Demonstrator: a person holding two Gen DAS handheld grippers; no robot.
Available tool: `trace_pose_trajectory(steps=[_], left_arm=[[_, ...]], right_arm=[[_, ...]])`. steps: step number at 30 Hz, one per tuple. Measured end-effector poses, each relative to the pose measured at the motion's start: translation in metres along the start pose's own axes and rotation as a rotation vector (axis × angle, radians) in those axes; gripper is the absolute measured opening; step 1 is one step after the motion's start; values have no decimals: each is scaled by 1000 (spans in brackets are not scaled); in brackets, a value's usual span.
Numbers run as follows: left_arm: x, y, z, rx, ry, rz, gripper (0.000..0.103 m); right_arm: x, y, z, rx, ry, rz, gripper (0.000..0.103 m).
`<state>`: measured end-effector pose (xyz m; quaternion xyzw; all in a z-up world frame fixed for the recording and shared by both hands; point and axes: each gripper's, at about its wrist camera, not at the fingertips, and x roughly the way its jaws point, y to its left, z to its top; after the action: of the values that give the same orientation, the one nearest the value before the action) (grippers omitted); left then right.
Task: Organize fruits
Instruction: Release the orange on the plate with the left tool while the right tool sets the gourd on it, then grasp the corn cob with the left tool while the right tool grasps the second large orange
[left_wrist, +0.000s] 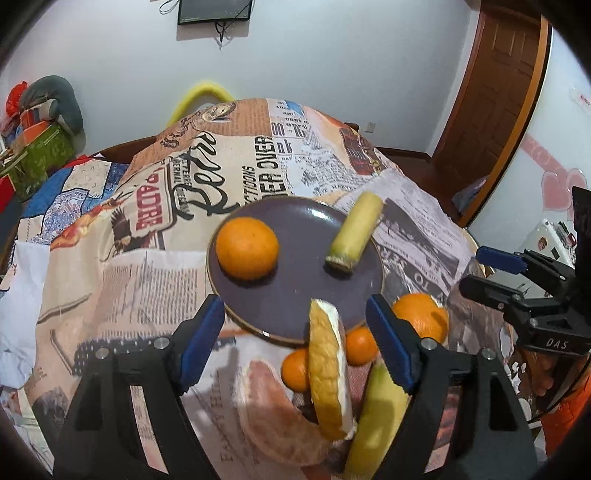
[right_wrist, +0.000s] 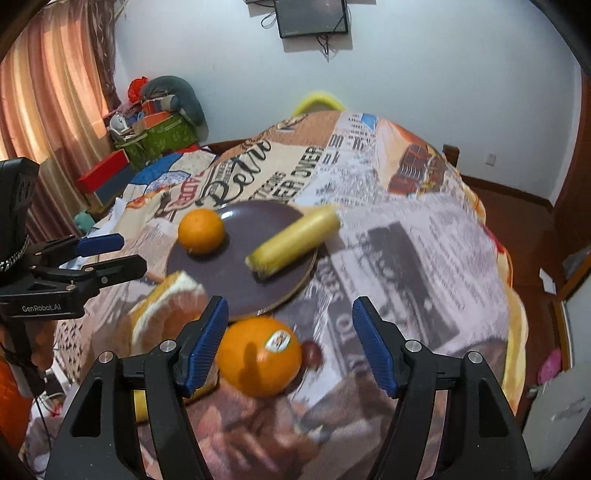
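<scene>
Fruit waits to be sorted: left gripper (left_wrist: 295, 339), fingers spread and empty, frames a pomelo wedge (left_wrist: 327, 369) short of the plate (left_wrist: 295, 295), while right gripper (right_wrist: 290, 343), likewise released, brackets a stickered orange (right_wrist: 258, 356) on the surface (right_wrist: 406, 258).

Pale plastered wall (right_wrist: 443, 74) bearing a dark wall-mounted screen (right_wrist: 312, 16); brown panelled wooden door (left_wrist: 495, 96) at right; pink-orange pleated curtain (right_wrist: 48, 110) at left; reddish-brown floor (right_wrist: 517, 221); newspaper-print tablecloth (right_wrist: 424, 240).

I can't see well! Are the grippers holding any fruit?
Left gripper: open, holding nothing.
Right gripper: open, holding nothing.
</scene>
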<state>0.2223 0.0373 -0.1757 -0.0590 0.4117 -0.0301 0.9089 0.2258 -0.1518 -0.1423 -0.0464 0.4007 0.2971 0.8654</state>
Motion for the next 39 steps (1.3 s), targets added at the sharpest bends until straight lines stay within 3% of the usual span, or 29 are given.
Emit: trace_pose_trajectory(steps=[3,14,19,28,39], left_arm=[[2,-4,-11,1,16,-7,78],[16,-13,-36,-4,77,-66,54],[24,-16,-39,-4,96,-83,34],[29,-14,-38,-20,93,-75,27],[10,-17,-33,-14,52,-83,24]], right_arm=[[2,3,-12,10,15,5,66],[23,11,-40,77,92,40,66],[30,14,-42,94,92,50,66],[40,16,-41,97,100,17,65],[31,17,-40,105,96,43,62]])
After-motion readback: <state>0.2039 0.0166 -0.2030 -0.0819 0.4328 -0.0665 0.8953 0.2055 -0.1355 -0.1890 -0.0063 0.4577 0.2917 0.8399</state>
